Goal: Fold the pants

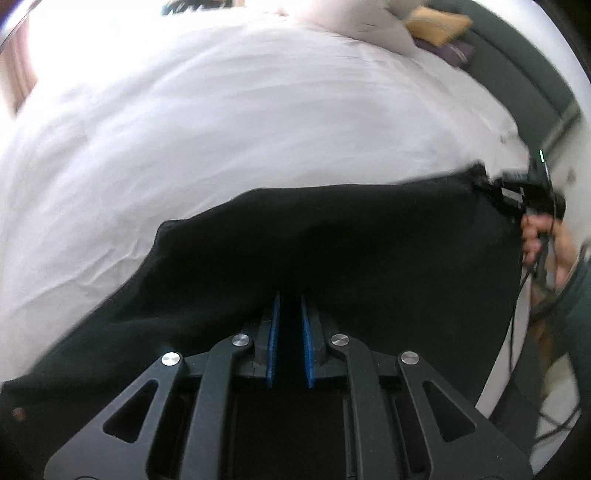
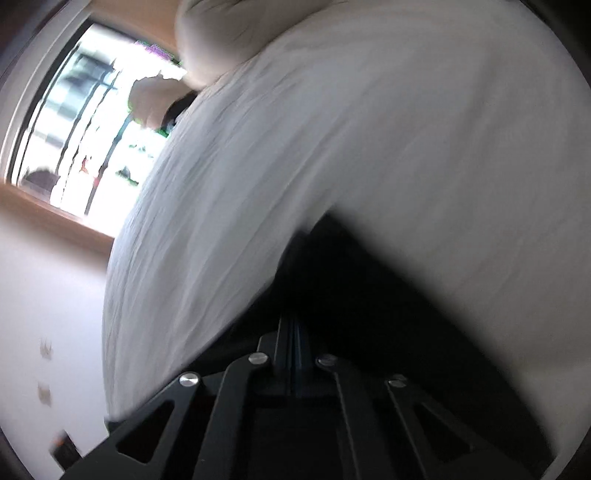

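The left gripper (image 1: 291, 306) is pinching a fold of the black pants (image 1: 332, 251) between its blue pads (image 1: 274, 332), with only a narrow dark strip of cloth showing in the gap. The right gripper (image 2: 293, 328) is sitting with its jaws pressed fully together, and black cloth is bunching around its tips; whether a layer is caught between them cannot be told from its own blurred view. In the left wrist view, the right gripper (image 1: 491, 184) is meeting the far corner of the pants at the right, with a hand (image 1: 546, 243) in a dark sleeve (image 1: 576, 291) wrapping its handle.

The pants are lying on a bed (image 1: 221, 129) covered with a white sheet, stretching as a dark band from one gripper to the other. Beyond them, white pillows (image 1: 351, 22) are piling at the head of the bed, with a yellow cushion (image 1: 436, 24) beside them. In the right wrist view, a bright window (image 2: 85, 122) is showing past the edge of the bed (image 2: 369, 147).
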{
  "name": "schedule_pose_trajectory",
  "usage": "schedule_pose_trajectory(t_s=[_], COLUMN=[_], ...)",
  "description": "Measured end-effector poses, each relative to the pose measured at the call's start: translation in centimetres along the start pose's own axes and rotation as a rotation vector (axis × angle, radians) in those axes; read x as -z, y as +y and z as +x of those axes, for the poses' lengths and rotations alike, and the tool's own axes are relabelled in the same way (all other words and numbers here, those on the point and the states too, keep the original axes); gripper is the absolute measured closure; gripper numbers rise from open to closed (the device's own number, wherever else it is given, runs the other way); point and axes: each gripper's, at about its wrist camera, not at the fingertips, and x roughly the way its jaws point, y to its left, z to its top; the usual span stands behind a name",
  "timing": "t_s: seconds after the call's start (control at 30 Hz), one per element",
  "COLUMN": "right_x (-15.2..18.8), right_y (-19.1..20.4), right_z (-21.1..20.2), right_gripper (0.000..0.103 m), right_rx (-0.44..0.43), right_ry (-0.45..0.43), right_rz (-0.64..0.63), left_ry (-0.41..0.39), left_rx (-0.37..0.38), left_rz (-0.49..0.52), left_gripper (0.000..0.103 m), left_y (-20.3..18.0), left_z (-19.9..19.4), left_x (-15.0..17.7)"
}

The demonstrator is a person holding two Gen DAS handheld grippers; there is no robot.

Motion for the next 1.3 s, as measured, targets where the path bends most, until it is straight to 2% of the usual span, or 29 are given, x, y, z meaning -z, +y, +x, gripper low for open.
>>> schedule_pose_trajectory(t_s=[0.07,0.1,0.13,0.17,0.2,0.23,0.27,0.33,0.4,0.47,0.5,0.53,0.6,0.63,0.7,0.8,0.87,0.9,0.93,1.0,1.07,1.13,1.17,1.23,1.27,1.3], right_x=[-0.9,-0.9,-0.6,0.1,0.9,2.3,3.9,7.0,9.3,10.5,10.3,9.9,9.5,9.4,9.0,9.0,8.9,9.1,9.7,10.3,11.0,11.3,11.3,10.9,10.5,10.7], right_y=[0.2,1.1,2.2,3.6,4.7,6.0,7.2,9.4,9.4,6.6,5.2,3.8,2.2,1.4,0.1,-1.1,-0.5,0.0,0.9,2.2,3.0,2.2,1.3,-0.3,-1.4,-2.5], right_z=[-0.4,-0.8,-1.6,-2.5,-3.3,-4.2,-4.6,-4.9,-3.8,-1.9,-1.7,-2.2,-3.1,-3.6,-4.3,-6.4,-8.4,-9.0,-9.6,-9.5,-8.0,-6.1,-5.7,-6.2,-6.7,-7.7], right_gripper=[0.103,0.098,0.078,0.067,0.051,0.046,0.046,0.04,0.037,0.041,0.057,0.073,0.091,0.095,0.103,0.103,0.079,0.058,0.048,0.045,0.045,0.047,0.054,0.088,0.095,0.103], right_rx=[0.023,0.061,0.097,0.08,0.036,-0.028,-0.078,-0.16,-0.158,-0.072,-0.087,-0.102,-0.061,-0.045,-0.016,0.036,0.043,0.0,-0.072,-0.127,-0.14,-0.078,-0.06,-0.04,-0.011,0.017], right_ry=[0.006,0.006,0.002,-0.006,-0.011,-0.011,0.007,0.064,0.121,0.177,0.167,0.141,0.136,0.135,0.127,0.113,0.079,0.07,0.062,0.084,0.148,0.196,0.199,0.184,0.181,0.176], right_rz=[-0.026,-0.067,-0.117,-0.159,-0.181,-0.213,-0.255,-0.346,-0.393,-0.331,-0.282,-0.241,-0.203,-0.202,-0.202,-0.168,-0.176,-0.188,-0.215,-0.264,-0.314,-0.321,-0.309,-0.283,-0.26,-0.245], left_ry=[-0.017,-0.031,-0.034,-0.028,-0.03,-0.04,-0.049,-0.085,-0.075,0.016,0.042,0.035,0.006,-0.001,-0.014,0.005,-0.068,-0.1,-0.101,-0.072,-0.018,0.046,0.025,0.004,0.001,-0.004], left_rx=[0.006,-0.026,-0.049,-0.045,-0.04,-0.041,-0.038,0.004,0.017,-0.038,-0.026,-0.006,0.047,0.057,0.028,-0.073,-0.074,-0.047,-0.024,0.021,0.023,-0.01,0.024,0.126,0.147,0.116], left_rz=[-0.026,-0.018,-0.018,-0.033,-0.036,-0.025,-0.014,0.001,0.036,0.07,0.061,0.044,-0.02,-0.043,-0.031,0.025,0.078,0.099,0.114,0.167,0.236,0.274,0.234,0.115,0.082,0.056], left_gripper=[0.092,0.092,0.092,0.092,0.092,0.092,0.092,0.092,0.092,0.092,0.092,0.092,0.092,0.092,0.092,0.092,0.092,0.092,0.092,0.092,0.092,0.092,0.092,0.092,0.092,0.092], left_y=[1.0,1.3,1.6,1.9,1.8,1.6,1.4,1.1,0.6,1.0,1.6,2.2,3.3,3.5,3.2,1.1,-0.3,-1.3,-2.0,-3.5,-4.8,-5.1,-4.3,-2.1,-1.6,-1.0], left_z=[0.8,1.1,1.4,1.7,1.6,1.2,0.7,-0.7,-0.5,1.7,2.5,3.0,3.8,4.3,5.4,5.0,2.4,0.9,0.2,-0.1,1.0,3.9,4.8,5.3,5.3,5.4], left_x=[-1.4,-2.5,-3.4,-4.4,-4.9,-5.3,-5.3,-5.3,-5.2,-4.7,-4.5,-4.3,-4.9,-5.2,-6.3,-8.0,-7.8,-7.4,-6.9,-5.4,-3.1,-1.6,-1.5,-2.7,-2.8,-3.7])
